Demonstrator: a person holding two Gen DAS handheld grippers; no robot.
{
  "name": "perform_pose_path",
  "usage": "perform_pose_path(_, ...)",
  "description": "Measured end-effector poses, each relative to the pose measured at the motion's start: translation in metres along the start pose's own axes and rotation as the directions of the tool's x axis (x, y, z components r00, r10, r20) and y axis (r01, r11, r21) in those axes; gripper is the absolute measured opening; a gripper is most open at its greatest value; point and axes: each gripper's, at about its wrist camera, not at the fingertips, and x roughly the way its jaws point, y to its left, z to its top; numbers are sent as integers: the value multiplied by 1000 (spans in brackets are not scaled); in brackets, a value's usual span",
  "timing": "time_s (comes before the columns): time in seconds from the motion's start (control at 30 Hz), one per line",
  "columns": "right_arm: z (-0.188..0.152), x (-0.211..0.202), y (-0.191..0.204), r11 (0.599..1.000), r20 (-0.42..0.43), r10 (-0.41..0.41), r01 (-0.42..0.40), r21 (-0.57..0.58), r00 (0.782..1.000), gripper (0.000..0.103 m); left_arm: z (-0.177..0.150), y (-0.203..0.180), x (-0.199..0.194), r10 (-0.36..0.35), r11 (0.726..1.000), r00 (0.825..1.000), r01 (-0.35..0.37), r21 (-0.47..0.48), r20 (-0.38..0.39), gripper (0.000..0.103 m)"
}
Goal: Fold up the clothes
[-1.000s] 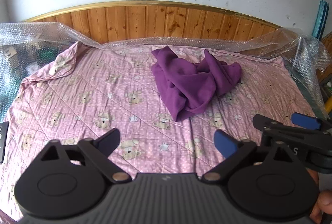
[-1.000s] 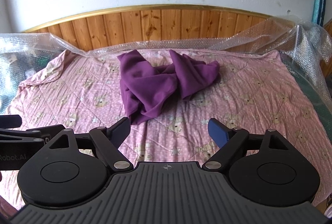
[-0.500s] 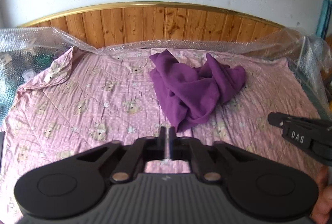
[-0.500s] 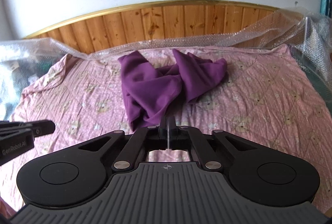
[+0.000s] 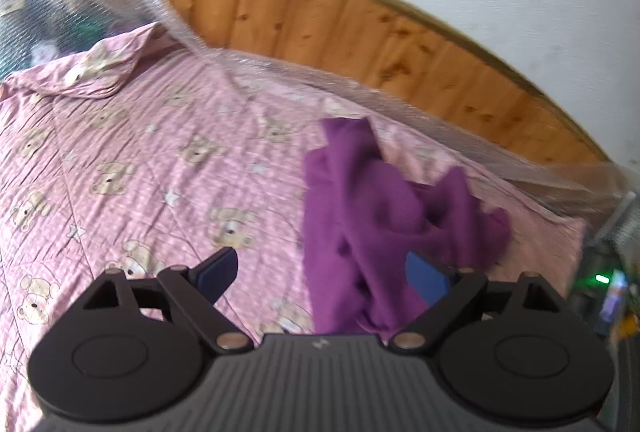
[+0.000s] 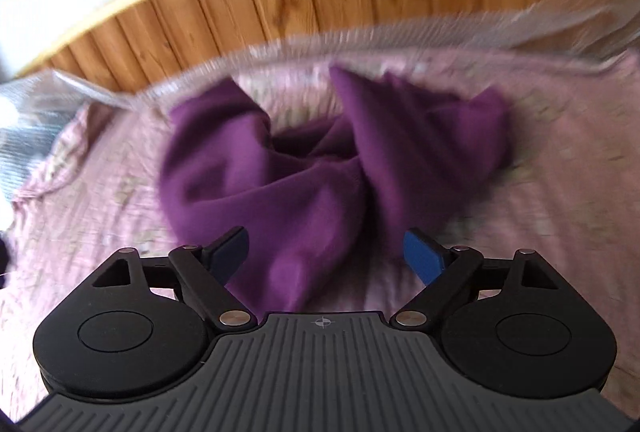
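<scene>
A crumpled purple garment (image 5: 372,228) lies in a heap on the pink bear-print bedspread (image 5: 132,160). My left gripper (image 5: 322,278) is open and empty, above the garment's near left edge, its right pad in front of the cloth. In the right wrist view the garment (image 6: 304,176) fills the middle, blurred by motion. My right gripper (image 6: 326,256) is open and empty, just short of the garment's near end, which lies between its blue pads.
A wooden headboard (image 5: 360,20) with a gold rim stands behind the bed against a white wall. Clear bubble wrap (image 5: 80,4) lies along the bed's far and left edges, and shows in the right wrist view (image 6: 480,28) too.
Both grippers were open, shut half a second ago, and are open again now. Both have moved forward, closer to the purple garment. The left view has tilted and swung left.
</scene>
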Motion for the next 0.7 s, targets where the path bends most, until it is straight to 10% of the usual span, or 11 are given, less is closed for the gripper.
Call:
perform_pose_path(0.03,3,22,0,1000,-30,14,-14,10,999,59,3,1,6,5,1000,1000,-5,-3,0,94)
perform_pose_path(0.07,6,34,-2,999,-59,42,-41,21,997,13,6,1,11,10,1000,1000,-10,-4,0,94)
perform_pose_path(0.1,8,47,-4,997,-87,71,-69,34,994,3,8,2,14,13,1000,1000,-13,-4,5,94)
perform_pose_path(0.3,2,-67,-48,992,106,109,-101,-83,988,2,22,1,35,3,997,999,0,-71,41,94)
perform_pose_path(0.37,-26,-81,-91,995,5,-7,8,-101,1000,2,24,-5,51,-21,995,1000,23,-102,22,94)
perform_pose_path(0.47,-73,-61,-142,987,-269,-116,81,-139,956,5,24,-24,77,-51,996,998,50,-75,-20,94)
perform_pose_path(0.5,-73,-71,-147,988,-240,-118,89,-130,963,8,23,-32,85,-55,997,998,54,-51,-30,94)
perform_pose_path(0.63,-31,-107,-144,985,32,-152,154,-71,988,60,25,-65,115,-104,994,993,105,11,-59,94)
perform_pose_path(0.7,-4,-92,-143,985,93,-164,168,-30,982,63,29,-84,128,-155,987,986,157,29,-65,94)
